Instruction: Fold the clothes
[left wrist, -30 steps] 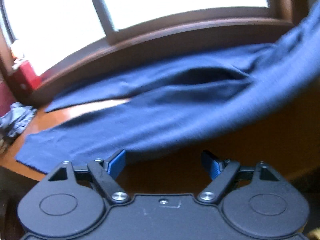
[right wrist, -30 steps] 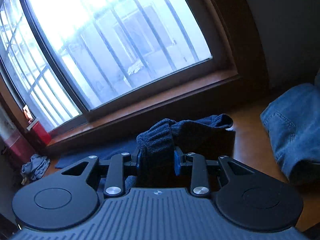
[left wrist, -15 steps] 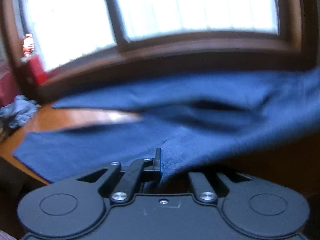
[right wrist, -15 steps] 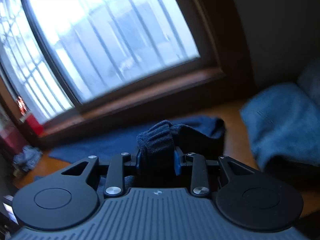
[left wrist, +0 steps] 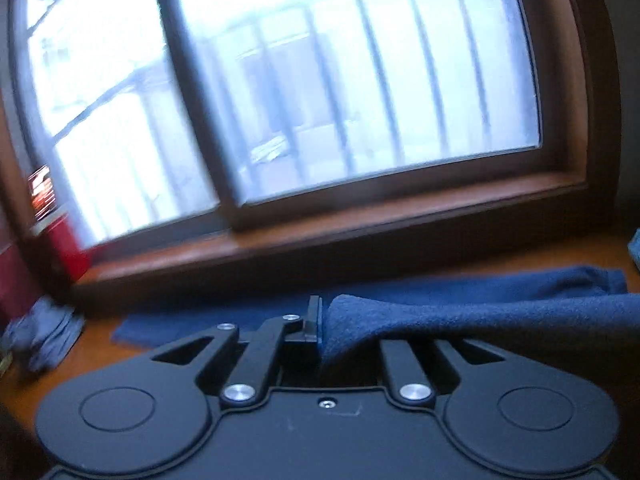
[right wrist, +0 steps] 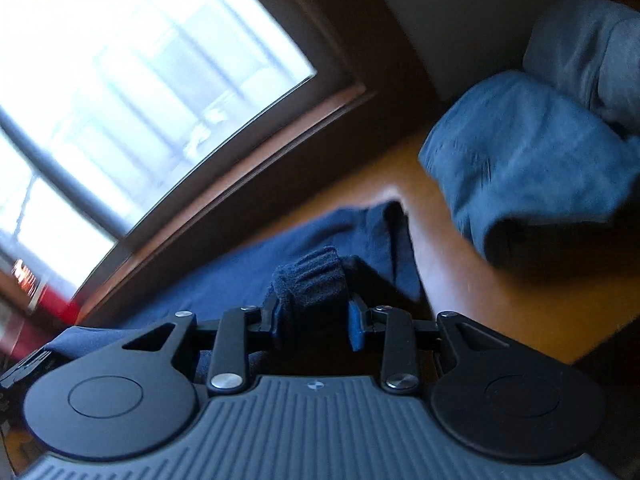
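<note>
A dark navy garment (left wrist: 480,312) lies along the wooden table below the window. My left gripper (left wrist: 326,330) is shut on an edge of it; the cloth drapes over the right finger and runs off to the right. In the right wrist view the same navy garment (right wrist: 248,268) stretches across the table, and my right gripper (right wrist: 314,314) is shut on a thick ribbed bunch of it (right wrist: 312,280). Both grippers hold their cloth lifted a little off the table.
A brown-framed window (left wrist: 360,216) runs along the table's far side. Blue jeans (right wrist: 528,168) and a grey garment (right wrist: 588,44) are piled at the right. A crumpled grey cloth (left wrist: 40,336) and a red object (left wrist: 60,240) sit at the far left. Bare wooden tabletop (right wrist: 480,292) shows beside the right gripper.
My left gripper was open in front of the garment, then closed on its edge and lifted it. My right gripper kept its hold and tilted, swinging towards the jeans.
</note>
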